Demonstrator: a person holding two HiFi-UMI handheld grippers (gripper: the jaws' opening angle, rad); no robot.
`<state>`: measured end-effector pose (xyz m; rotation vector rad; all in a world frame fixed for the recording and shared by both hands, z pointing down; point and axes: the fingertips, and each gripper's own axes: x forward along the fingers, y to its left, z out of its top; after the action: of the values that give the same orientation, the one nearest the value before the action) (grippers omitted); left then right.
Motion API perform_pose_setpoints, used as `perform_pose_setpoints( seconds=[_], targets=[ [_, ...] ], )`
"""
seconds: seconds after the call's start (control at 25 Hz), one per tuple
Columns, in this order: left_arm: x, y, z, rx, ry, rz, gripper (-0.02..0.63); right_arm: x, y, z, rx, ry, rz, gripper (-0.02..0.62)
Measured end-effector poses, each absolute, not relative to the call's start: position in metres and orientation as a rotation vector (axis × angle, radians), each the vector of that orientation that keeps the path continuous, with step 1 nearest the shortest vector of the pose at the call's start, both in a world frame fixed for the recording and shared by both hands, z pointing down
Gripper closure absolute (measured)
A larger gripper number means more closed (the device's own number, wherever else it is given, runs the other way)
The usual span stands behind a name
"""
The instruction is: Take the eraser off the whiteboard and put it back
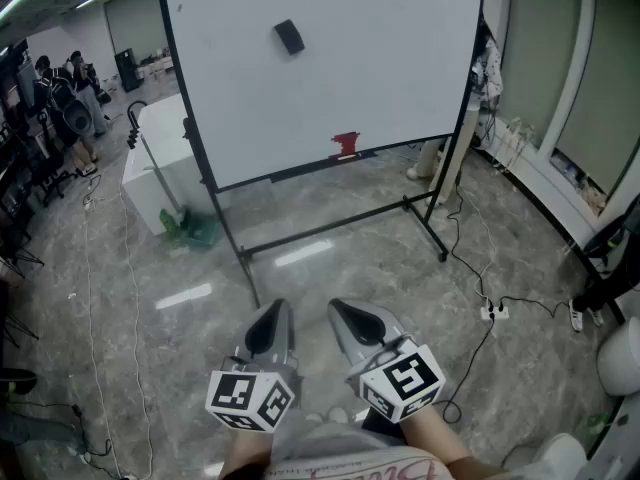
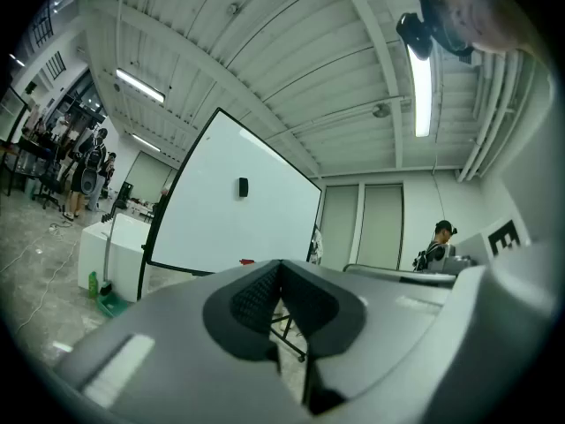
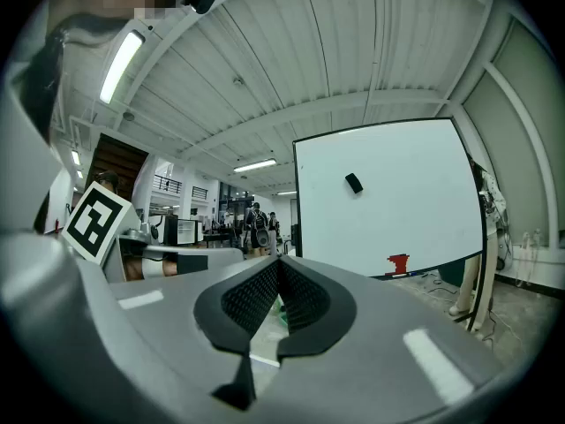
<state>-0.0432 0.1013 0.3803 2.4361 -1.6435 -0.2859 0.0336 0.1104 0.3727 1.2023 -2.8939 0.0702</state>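
left tool (image 1: 275, 315): smooth grey moulded shell that narrows to a rounded beak, with a pale rectangular strip on its flank
right tool (image 1: 345, 315): the same grey shell and taper, with a white strip on each flank
pads (image 3: 252, 299): black, finely dotted like mesh, set in a black surround
left marker cube (image 1: 250, 400): white faces with black square-pattern markers
right marker cube (image 1: 402, 381): white faces, bold black markers, dark underside
top (image 1: 340, 460): light fabric with reddish lettering
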Motion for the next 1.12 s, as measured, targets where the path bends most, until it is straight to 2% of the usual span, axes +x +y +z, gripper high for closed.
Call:
perform_pose_setpoints(
  seconds=[0.52, 1.12],
  targets=[
    [-0.022, 0.088, 0.386, 2.440, -1.630, -0.263, 0.606, 0.053, 0.101, 0.381, 1.210, -2.903, 0.091, 0.595],
    [-0.031, 0.059, 0.390, 2.359, -1.704, -0.291, 0.606, 0.054, 0.069, 0.386, 1.128, -2.915, 0.131, 0.595]
  ],
)
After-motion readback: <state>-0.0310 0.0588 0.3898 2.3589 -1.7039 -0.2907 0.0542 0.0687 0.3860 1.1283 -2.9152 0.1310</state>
